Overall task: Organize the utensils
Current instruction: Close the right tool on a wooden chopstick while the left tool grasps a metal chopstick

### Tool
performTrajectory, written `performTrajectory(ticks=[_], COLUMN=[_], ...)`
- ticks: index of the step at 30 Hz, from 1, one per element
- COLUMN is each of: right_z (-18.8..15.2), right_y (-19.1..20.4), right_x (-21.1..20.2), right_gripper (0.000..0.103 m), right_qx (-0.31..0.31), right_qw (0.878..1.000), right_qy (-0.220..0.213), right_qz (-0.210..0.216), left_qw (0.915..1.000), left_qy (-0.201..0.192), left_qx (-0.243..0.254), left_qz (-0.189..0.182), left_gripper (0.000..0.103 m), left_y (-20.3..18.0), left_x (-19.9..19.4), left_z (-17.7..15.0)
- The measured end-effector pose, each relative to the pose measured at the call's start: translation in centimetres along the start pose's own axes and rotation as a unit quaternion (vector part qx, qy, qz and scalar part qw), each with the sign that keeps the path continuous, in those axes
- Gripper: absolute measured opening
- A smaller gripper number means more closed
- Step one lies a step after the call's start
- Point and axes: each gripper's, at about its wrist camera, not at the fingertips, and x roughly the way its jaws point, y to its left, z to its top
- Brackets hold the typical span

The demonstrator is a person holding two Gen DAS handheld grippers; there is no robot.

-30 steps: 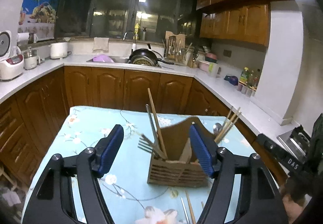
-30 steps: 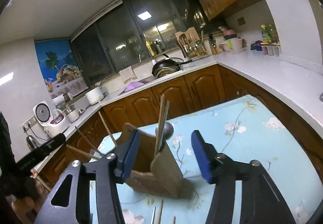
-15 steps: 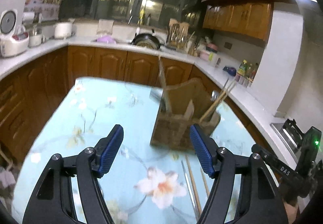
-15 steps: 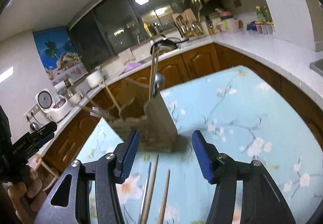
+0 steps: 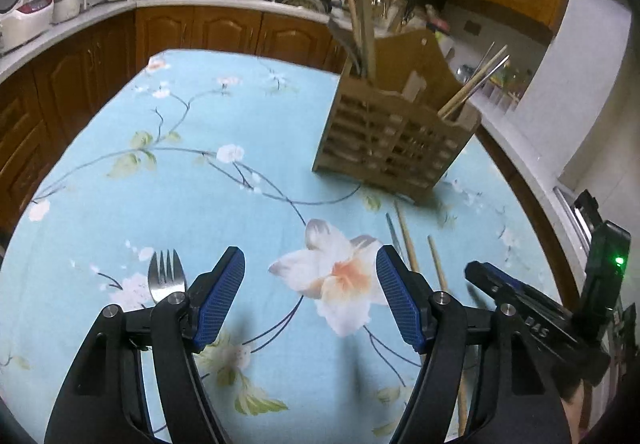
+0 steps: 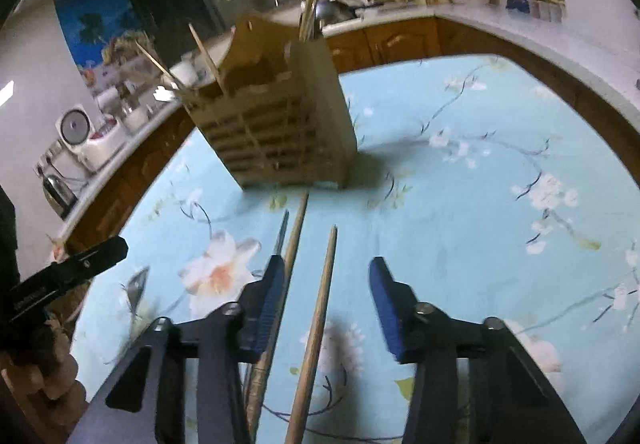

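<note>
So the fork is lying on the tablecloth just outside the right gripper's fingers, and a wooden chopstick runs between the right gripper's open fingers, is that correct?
Not quite: the fork lies beside the left gripper, just outside its left finger, as the left wrist view shows. The rest holds: in the right wrist view one wooden chopstick lies on the tablecloth between the fingers of the right gripper, whose jaws have just been closing but are not yet touching it.
</note>
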Motion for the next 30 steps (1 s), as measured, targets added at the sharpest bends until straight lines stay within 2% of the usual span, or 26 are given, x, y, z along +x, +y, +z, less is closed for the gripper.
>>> performTrajectory(ticks=[3,8,10,11,12,20,25,30], right_z=[0.0,0.0,0.2,0.2,0.3,0.3,0.4,0.7], right_y=[0.1,0.5,0.8,1.0,0.8,-2.3,-3.8,-4.1], right_x=[1.6,4.0,4.3,4.4,4.4,2.5,1.6,1.9], right_gripper=[0.028,0.024,0.017,0.008,0.006,0.005,0.005,0.005], right_qx=[-0.005,-0.018,-0.033,-0.043,-0.045,-0.029,-0.014,-0.008], right_qw=[1.000,0.998,0.998,0.997,0.997,0.997,0.997,0.998], right_qy=[0.020,0.049,0.049,0.052,0.053,0.047,0.047,0.047], right_qz=[-0.010,-0.022,-0.032,-0.041,-0.041,-0.059,-0.059,-0.051], left_qw=[0.9999,0.9990,0.9985,0.9981,0.9977,0.9948,0.9921,0.9886], left_qy=[0.015,0.041,0.049,0.054,0.057,0.075,0.092,0.108], left_qx=[0.003,0.017,0.024,0.030,0.035,0.069,0.086,0.104], left_qz=[-0.002,-0.005,-0.009,-0.010,-0.011,-0.009,0.003,0.017], left_gripper=[0.069,0.069,0.069,0.069,0.069,0.068,0.053,0.047], left_y=[-0.1,-1.2,-1.9,-2.4,-2.8,-5.9,-7.5,-8.7], left_x=[0.9,2.8,3.5,3.9,4.3,7.3,9.8,11.7], left_z=[0.1,0.4,0.6,0.7,0.8,1.4,1.9,1.7])
